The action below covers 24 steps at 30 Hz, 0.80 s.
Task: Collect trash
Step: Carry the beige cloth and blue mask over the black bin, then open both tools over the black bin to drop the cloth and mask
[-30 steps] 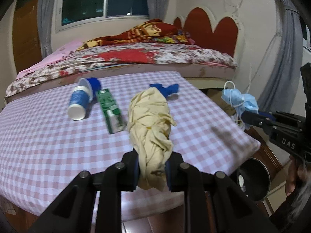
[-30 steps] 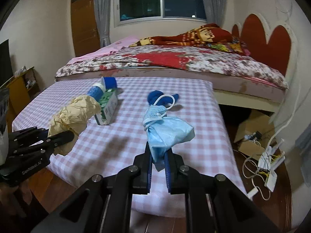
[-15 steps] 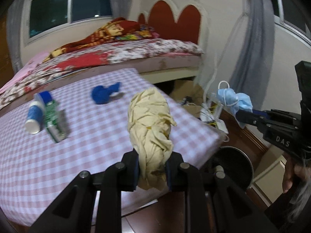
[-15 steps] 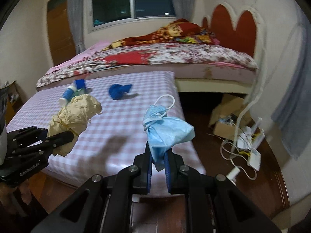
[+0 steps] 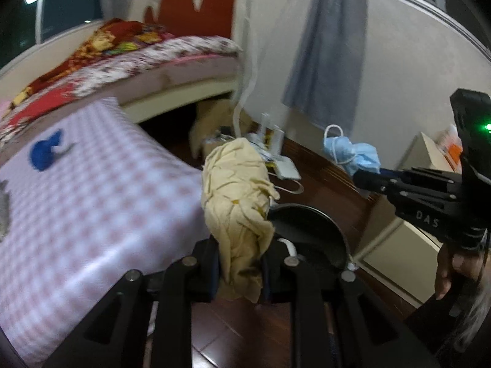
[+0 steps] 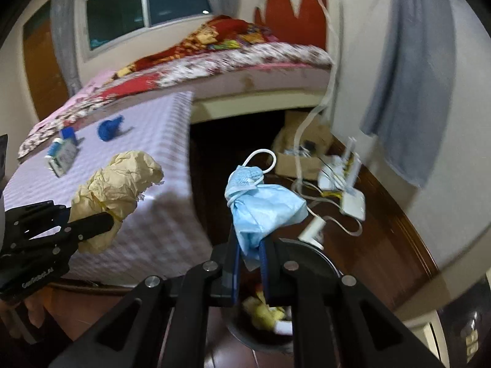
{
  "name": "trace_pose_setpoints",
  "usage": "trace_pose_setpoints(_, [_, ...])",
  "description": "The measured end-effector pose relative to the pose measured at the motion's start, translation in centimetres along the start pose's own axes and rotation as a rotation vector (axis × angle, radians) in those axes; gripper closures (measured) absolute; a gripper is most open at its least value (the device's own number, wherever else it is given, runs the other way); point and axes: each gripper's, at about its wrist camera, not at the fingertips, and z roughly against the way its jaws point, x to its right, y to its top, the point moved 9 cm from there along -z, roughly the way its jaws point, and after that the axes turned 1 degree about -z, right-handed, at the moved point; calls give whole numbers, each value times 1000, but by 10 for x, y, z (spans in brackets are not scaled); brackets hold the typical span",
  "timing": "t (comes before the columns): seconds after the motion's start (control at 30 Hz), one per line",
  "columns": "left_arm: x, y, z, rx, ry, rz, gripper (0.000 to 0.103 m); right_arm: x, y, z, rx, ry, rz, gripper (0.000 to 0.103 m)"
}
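The right claw (image 6: 249,257) is clenched on a blue face mask (image 6: 265,211), which is held almost directly above the dark bin (image 6: 310,279) on the floor; some trash is already seen inside. The left claw (image 5: 241,263) is clamped on a crumpled yellow paper wad (image 5: 236,196), standing upright, with the bin just beyond it to the right. The right claw is judged nearer to the drop. A blue scrap (image 5: 46,153) is left on the checked table (image 5: 107,202).

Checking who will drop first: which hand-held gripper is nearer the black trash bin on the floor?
Right, probably. The right hand-held gripper sits directly over the trash bin; the left hand-held gripper sits beside its rim, by the table.
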Motion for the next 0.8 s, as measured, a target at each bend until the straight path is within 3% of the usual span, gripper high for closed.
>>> trace_pose_setpoints(0.3, [49,-24,-54,-120,-107,-28,81,48,-54,-21,-119,-12,-20,91])
trace_pose_setpoints(0.8, [67,-55,-121,-263,-163,1,81,67,-111,-91,-334,29,60,91])
